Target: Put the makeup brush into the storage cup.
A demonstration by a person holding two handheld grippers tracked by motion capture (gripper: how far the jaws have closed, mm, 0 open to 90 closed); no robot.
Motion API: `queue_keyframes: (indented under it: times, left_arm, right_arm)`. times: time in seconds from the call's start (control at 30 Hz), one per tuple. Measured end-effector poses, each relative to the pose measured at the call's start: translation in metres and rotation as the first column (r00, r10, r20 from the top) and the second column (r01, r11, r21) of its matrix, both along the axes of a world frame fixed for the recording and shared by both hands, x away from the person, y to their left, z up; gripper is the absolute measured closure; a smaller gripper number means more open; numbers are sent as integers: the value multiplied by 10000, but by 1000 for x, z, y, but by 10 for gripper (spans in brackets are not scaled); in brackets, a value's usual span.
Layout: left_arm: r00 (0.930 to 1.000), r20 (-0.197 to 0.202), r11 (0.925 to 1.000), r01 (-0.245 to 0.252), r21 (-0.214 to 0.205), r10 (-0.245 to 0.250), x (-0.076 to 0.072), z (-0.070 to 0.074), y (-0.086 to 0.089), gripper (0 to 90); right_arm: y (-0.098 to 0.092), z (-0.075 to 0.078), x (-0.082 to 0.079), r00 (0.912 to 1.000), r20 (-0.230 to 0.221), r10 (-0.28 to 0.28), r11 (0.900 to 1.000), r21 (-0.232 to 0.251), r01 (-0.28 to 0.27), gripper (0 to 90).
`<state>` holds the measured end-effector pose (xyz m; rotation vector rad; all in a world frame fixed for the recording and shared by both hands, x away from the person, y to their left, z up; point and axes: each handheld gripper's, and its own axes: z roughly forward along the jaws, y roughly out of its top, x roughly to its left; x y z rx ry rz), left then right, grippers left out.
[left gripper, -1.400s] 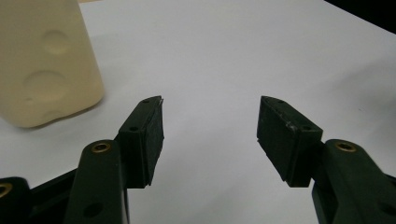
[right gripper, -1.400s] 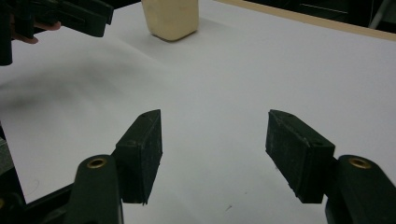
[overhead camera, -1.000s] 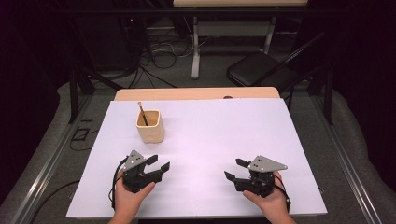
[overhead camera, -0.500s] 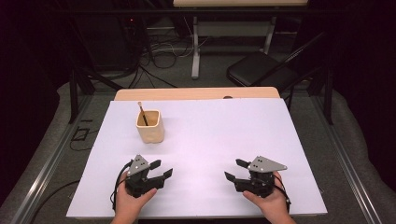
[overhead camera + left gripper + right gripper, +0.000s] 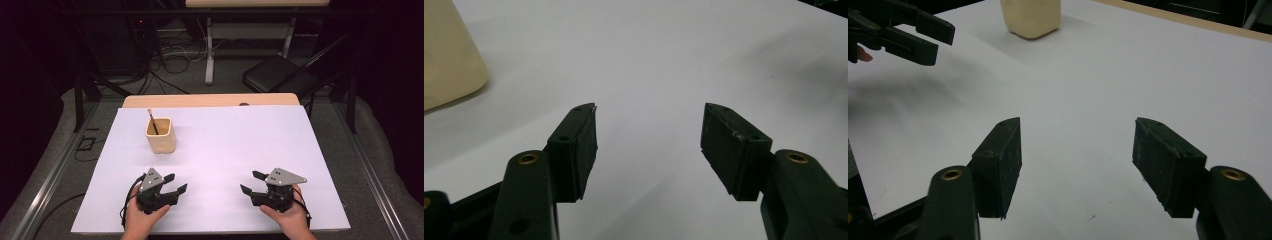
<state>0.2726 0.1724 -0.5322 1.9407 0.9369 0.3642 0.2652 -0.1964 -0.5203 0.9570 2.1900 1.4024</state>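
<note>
At the left of the high view a cream cup (image 5: 160, 135) stood upright on the white sheet (image 5: 225, 150) that covered the desk (image 5: 210, 100), toward the far left part of the sheet. A thin stick (image 5: 152, 121) with a pale tip leaned inside it, rising above the rim.

Nearer the person, and well apart from the cup, the left tongs (image 5: 175, 183) sat low over the sheet in the left hand (image 5: 142, 220). Their jaws stood wide apart with nothing between them, pointing toward the middle of the desk. In the left gripper view the left tongs (image 5: 649, 130) framed bare white sheet, with the cup's side (image 5: 449, 55) at the upper left edge.

Further right, the right tongs (image 5: 252, 182) were held in the right hand (image 5: 287, 217), jaws likewise spread and empty, pointing inward toward the left tongs across a stretch of bare sheet. In the right gripper view the right tongs (image 5: 1078, 145) faced the cup (image 5: 1031, 17) far off, with the left tongs (image 5: 940, 42) at upper left.
</note>
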Motion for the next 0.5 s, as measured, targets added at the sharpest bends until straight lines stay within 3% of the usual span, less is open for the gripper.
queue_keyframes:
  times: [0.5]
  left_arm:
    - [10000,58,9995,13,315,-15,1,-3,-2,396]
  right_arm:
    - [-1,-3,1,10000,0,30,10000,-53,-30,362]
